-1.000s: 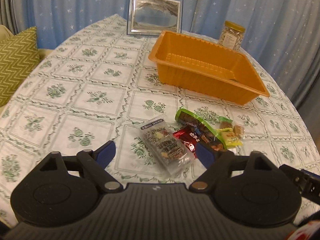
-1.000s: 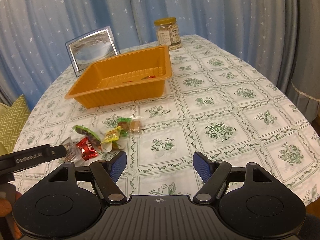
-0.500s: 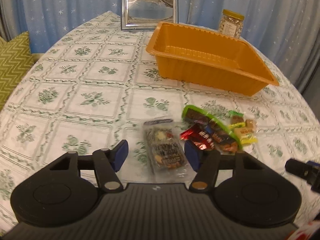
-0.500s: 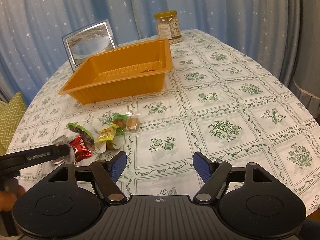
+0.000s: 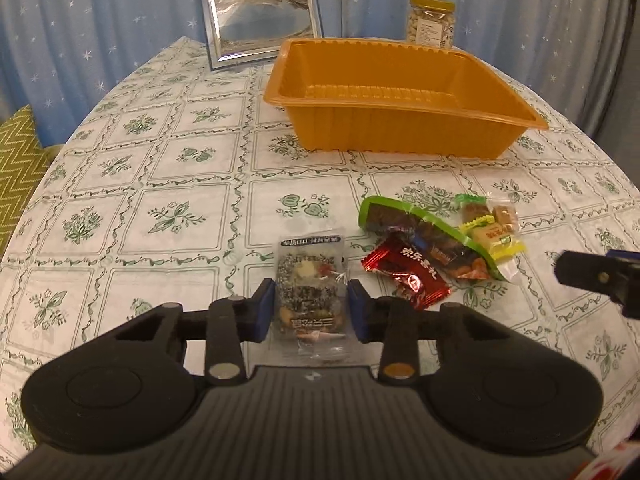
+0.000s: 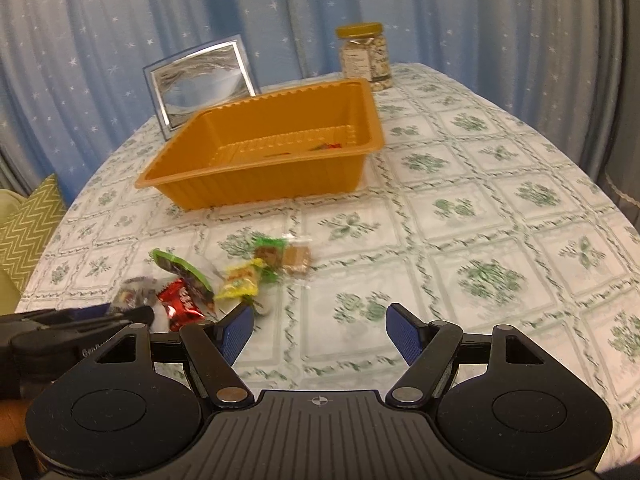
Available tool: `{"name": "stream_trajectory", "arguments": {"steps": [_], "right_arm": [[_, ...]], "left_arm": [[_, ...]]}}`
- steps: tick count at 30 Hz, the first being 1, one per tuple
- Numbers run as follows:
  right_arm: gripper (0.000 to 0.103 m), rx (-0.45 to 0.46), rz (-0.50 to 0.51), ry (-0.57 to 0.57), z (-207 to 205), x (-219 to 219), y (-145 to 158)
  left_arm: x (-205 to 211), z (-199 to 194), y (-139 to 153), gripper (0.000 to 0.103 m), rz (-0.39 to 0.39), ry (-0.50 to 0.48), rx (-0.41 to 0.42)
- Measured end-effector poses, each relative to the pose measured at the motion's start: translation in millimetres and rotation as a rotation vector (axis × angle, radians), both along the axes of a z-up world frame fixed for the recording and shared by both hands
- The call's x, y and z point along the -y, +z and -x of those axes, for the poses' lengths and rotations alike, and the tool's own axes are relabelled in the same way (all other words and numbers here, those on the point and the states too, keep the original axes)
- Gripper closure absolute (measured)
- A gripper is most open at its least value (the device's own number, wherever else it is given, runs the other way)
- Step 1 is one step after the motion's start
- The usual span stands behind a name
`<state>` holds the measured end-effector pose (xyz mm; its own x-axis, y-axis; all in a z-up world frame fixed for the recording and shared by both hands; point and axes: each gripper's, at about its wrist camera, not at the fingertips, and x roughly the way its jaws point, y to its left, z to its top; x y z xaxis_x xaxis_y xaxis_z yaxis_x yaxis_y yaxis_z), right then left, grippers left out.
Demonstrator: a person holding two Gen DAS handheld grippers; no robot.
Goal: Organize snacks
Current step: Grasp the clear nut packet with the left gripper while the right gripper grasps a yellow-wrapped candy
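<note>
Closing on the clear plastic packet of dark seed snack, left gripper fingers touching both its edges, well short of the orange plastic tray on the surface; right gripper fingers wide apart, holding nothing.

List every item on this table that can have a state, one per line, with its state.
left gripper: jaws have just been closing, pads against the clear snack packet, which lies flat
right gripper: open, nothing between the jaws
orange tray: upright, nearly empty
jar: upright, lid on
picture frame: standing
red candy: wrapped, on the cloth
green-edged packet: sealed, lying flat
</note>
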<state>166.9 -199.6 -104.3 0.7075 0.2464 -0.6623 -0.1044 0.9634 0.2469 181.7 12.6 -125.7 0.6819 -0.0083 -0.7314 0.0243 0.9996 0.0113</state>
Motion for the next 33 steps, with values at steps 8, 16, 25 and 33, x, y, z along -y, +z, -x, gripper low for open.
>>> {"name": "stream_trajectory", "arguments": {"steps": [8, 16, 25, 33], "right_arm": [[0.057, 0.013, -0.029, 0.063, -34, -24, 0], [0.074, -0.028, 0.090, 0.159, -53, -51, -12], [0.092, -0.019, 0.119, 0.184, -42, -53, -14], [0.092, 0.004, 0.096, 0.125, -18, -32, -2]], "left_arm": [[-10, 13, 8, 0.069, 0.020, 0.023, 0.012], [-13, 17, 6, 0.069, 0.034, 0.026, -0.003], [-9, 24, 8, 0.069, 0.042, 0.018, -0.002], [-2, 38, 18, 0.069, 0.052, -0.002, 0.009]]}}
